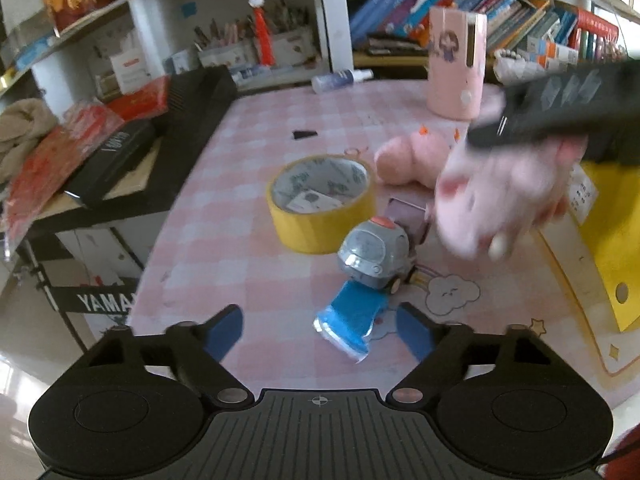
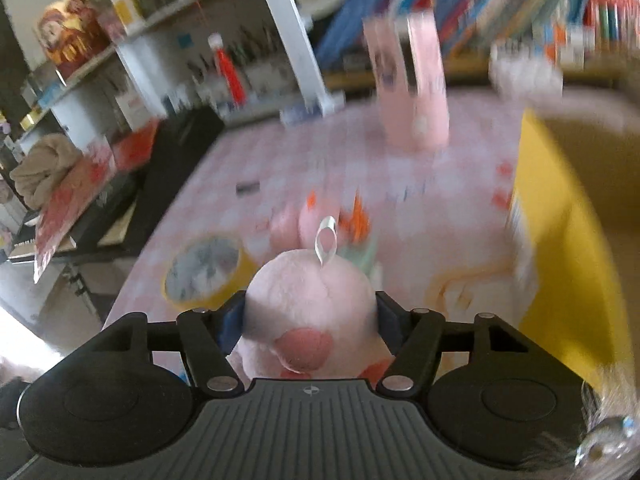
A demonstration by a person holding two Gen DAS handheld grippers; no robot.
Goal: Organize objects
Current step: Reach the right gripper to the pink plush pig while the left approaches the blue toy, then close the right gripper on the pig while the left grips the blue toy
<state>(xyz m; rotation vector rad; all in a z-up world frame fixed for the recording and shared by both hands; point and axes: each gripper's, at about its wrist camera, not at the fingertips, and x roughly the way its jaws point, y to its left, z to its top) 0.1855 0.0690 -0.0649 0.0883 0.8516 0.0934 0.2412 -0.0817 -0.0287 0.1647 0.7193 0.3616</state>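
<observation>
My right gripper (image 2: 308,320) is shut on a pink plush toy (image 2: 308,304) with a white loop on top; both blue pads press into its sides. In the left wrist view that plush (image 1: 492,204) hangs blurred above the table's right side, beside a yellow box (image 1: 616,216). My left gripper (image 1: 322,332) is open low over the pink checked tablecloth (image 1: 224,248). A blue packet (image 1: 348,320) lies between its fingers, untouched. Just beyond stand a grey toy car (image 1: 374,256) and a yellow tape roll (image 1: 320,204). A second pink plush (image 1: 404,160) lies on the table farther back.
A tall pink holder (image 1: 456,64) stands at the back of the table, with a small bottle (image 1: 340,78) lying left of it. Bookshelves rise behind. A black keyboard-like stand (image 1: 132,168) piled with red packets borders the table's left edge.
</observation>
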